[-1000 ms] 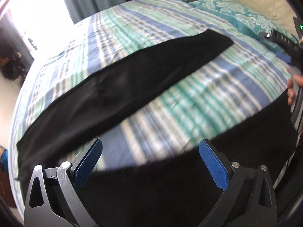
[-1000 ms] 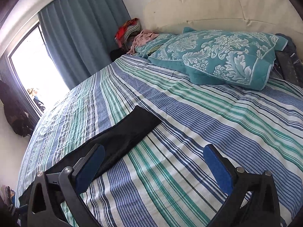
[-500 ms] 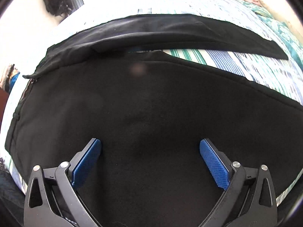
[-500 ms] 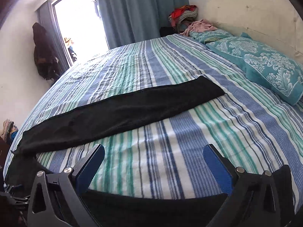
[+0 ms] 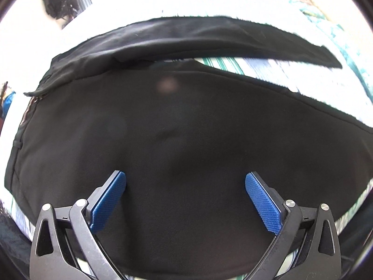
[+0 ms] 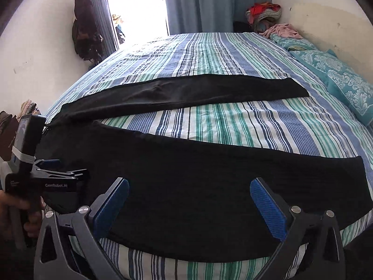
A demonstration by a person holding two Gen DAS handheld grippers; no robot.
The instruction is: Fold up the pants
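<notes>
Black pants [image 6: 209, 172] lie flat on the striped bed [image 6: 209, 53], legs spread apart in a V, waist at the left. The near leg runs along the bed's front edge; the far leg [image 6: 186, 91] runs toward the pillows. In the left wrist view the pants [image 5: 186, 121] fill most of the frame, waistband at the left. My left gripper [image 5: 185, 186] is open and empty, hovering over the upper part of the near leg. It also shows in the right wrist view [image 6: 59, 175]. My right gripper [image 6: 188, 193] is open and empty above the near leg.
Teal patterned pillows [image 6: 342, 79] lie along the cream headboard at the right. A pile of clothes [image 6: 265, 14] sits in the far corner by blue curtains. A dark bag [image 6: 85, 37] hangs on the left wall. Striped sheet shows between the two legs.
Both grippers have swung left and come down toward the near pant leg. The left view went from the far leg and sheet to the waist area. Both stay open.
</notes>
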